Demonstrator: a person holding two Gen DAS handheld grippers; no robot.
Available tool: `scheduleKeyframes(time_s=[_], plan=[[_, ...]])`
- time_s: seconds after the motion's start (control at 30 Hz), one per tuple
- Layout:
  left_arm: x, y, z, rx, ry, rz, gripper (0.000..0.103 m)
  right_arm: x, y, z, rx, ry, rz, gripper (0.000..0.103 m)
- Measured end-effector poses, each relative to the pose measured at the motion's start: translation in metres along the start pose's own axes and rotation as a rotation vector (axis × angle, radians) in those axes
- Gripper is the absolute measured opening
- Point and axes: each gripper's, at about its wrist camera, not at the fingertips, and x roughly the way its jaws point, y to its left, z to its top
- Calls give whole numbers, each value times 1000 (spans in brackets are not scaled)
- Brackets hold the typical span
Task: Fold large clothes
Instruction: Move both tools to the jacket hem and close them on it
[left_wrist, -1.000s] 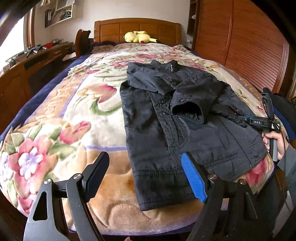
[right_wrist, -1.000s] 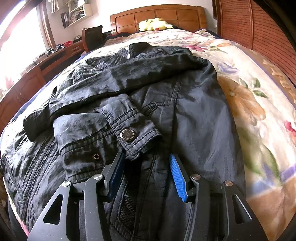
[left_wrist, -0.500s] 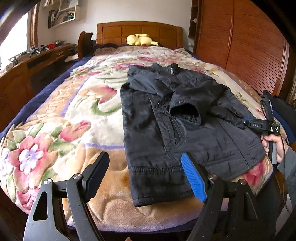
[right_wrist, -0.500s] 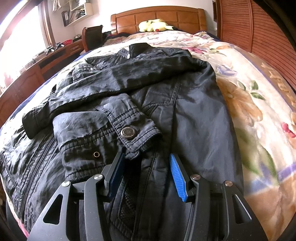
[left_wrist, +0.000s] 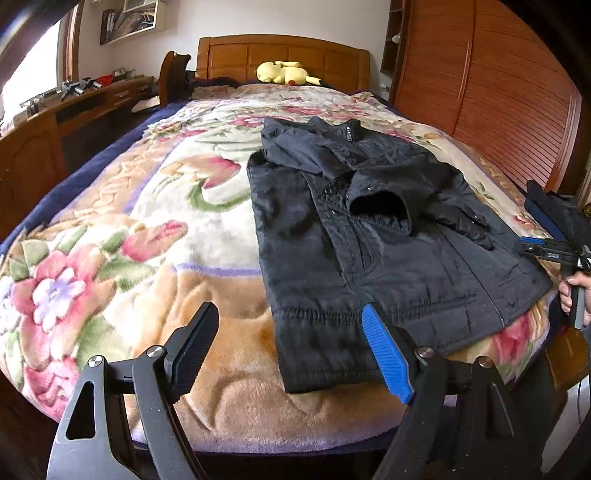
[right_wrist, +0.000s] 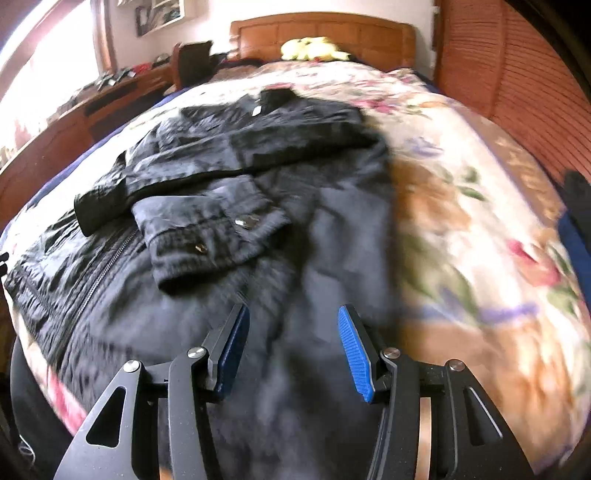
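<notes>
Jacket (left_wrist: 373, 236): black, lies flat on the bed, front up, collar toward the headboard, hem at the near edge. Sits on the right half of the blanket as the left wrist view shows it.
Sleeves: both folded in across the chest. One cuff (left_wrist: 380, 212) gapes open at mid-front; the other cuff (right_wrist: 210, 236) lies beside it, two metal snaps showing.
Zip: runs down the front, visible at the left of the right wrist view.
Blanket (left_wrist: 122, 236): plush, floral, pink and green on cream and tan; covers the bed.
Left gripper (left_wrist: 288, 350): jaws wide apart, nothing between the pads. Hovers over the near edge of the bed, its blue pad over the jacket hem, its black pad over bare blanket. No contact seen.
Right gripper (right_wrist: 291, 350): jaws about half apart, nothing gripped. Hangs over the lower jacket body, short of the snapped cuff. View blurred by motion; contact with cloth cannot be told.
Right gripper, seen from left wrist view: at the far right edge, beside the jacket's side, a hand (left_wrist: 576, 291) on its handle.
Headboard (left_wrist: 280, 61): wood, yellow plush toy (left_wrist: 284, 72) lying before it.
Desk (left_wrist: 66, 110): wood, along the left of the bed, cluttered.
Wardrobe (left_wrist: 498, 92): slatted wood doors, right of the bed.
</notes>
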Motion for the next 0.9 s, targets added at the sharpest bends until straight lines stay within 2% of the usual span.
scheduleKeyframes(time_s=[0.07,0.13,0.17,0.23,0.3,0.43,0.53,0.73,0.77,0.83,0.9], plan=[[2,0,-5,-6,6,-22,81,-12,-15,-13,17,8,-32,54],[3,-1,-7,-6,5,-23,73,-18,-23,-24,19,30,-58,54],[4,-1,-8,-6,7,-26,70,-19,-28,-30,34,47,-47,54],[7,1,-9,-11,16,-36,58,-23,-34,-37,70,64,6,54],[11,2,-11,-13,25,-27,51,-28,-33,-43,74,60,13,54],[14,3,-15,-14,34,-19,50,-34,-21,-54,18,75,47,54],[15,5,-18,-14,40,-13,50,-37,-12,-61,-29,68,27,54],[13,5,-21,-13,35,-17,50,-30,-19,-69,6,39,47,51],[13,4,-22,-13,32,-21,47,-29,-21,-69,7,34,52,47],[11,3,-23,-9,31,-30,28,-31,-23,-72,15,22,70,37],[9,0,-22,-1,36,-42,16,-34,-25,-72,23,9,82,22]])
